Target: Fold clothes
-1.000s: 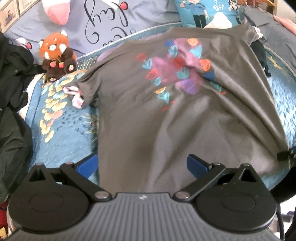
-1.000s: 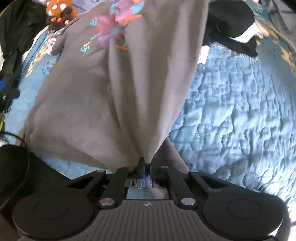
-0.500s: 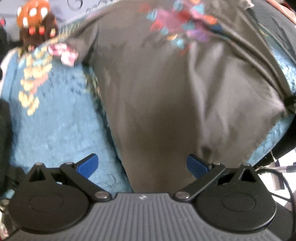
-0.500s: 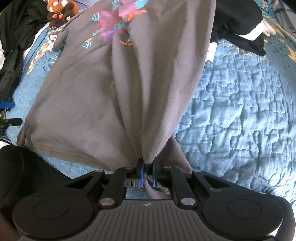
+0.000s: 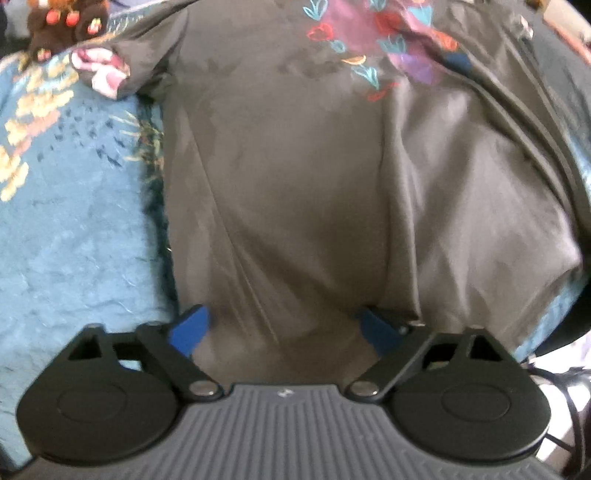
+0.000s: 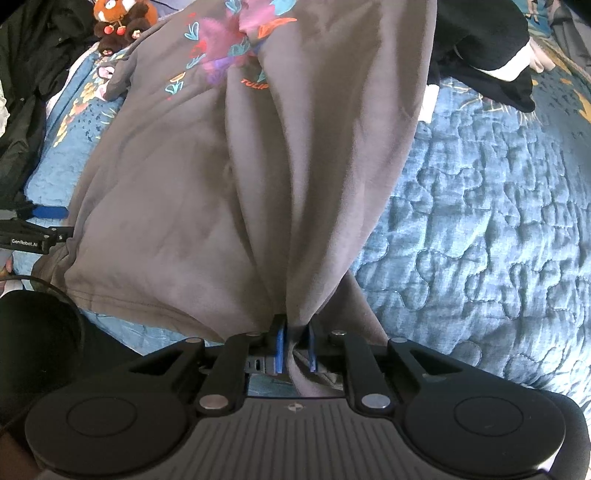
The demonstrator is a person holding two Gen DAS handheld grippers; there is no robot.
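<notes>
A grey T-shirt (image 5: 303,177) with a colourful flower print lies spread on a blue quilted bed; it also shows in the right wrist view (image 6: 207,177). My left gripper (image 5: 284,325) is open, its blue pads straddling the shirt's bottom hem near the left corner, fabric between the jaws. My right gripper (image 6: 293,345) is shut on the shirt's bottom right corner, and the cloth bunches into folds running up from the pads. The left gripper's tip (image 6: 40,221) shows at the left edge of the right wrist view.
A red-panda plush (image 6: 118,22) sits at the bed's far left; it also shows in the left wrist view (image 5: 62,26). Black clothing (image 6: 22,110) lies along the left side. A black-and-white garment (image 6: 487,55) lies at the far right. Blue quilt (image 6: 480,206) stretches right.
My left gripper has moved down and forward onto the shirt's hem, which now lies between its open jaws. The right gripper keeps its hold, slightly lower.
</notes>
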